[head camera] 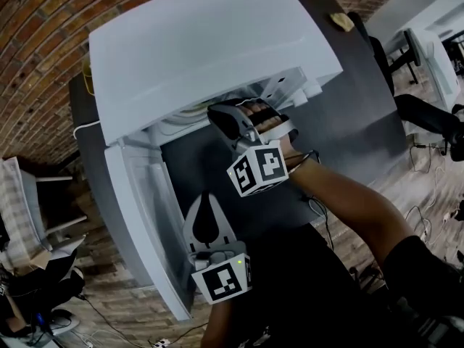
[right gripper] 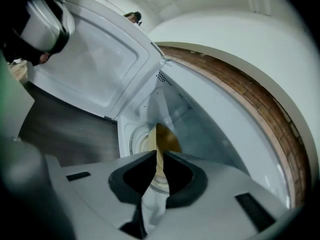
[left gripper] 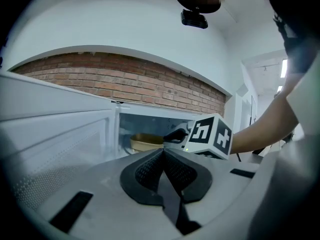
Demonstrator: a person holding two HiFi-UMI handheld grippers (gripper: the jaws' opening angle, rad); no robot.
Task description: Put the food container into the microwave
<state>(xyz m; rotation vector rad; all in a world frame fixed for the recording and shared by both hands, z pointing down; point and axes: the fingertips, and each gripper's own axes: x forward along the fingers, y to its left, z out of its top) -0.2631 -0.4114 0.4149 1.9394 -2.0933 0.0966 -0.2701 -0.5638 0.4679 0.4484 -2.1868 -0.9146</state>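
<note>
The food container (left gripper: 145, 143) is seen inside the open microwave (head camera: 203, 49), its thin rim pinched between the nearly closed jaws of the right gripper (right gripper: 159, 156). The left gripper (left gripper: 163, 152) is held outside, jaws pressed together, empty

Head view looked steeply down from above onto the microwave (head camera: 210, 49) top, the left gripper (head camera: 207, 209) and the right gripper (head camera: 221, 114), left gripper view sat low and farther back, faced roughly level into the open microwave, right gripper view rode close at its mouth, both gripper views shared the food container (left gripper: 145, 142) inside.
</note>
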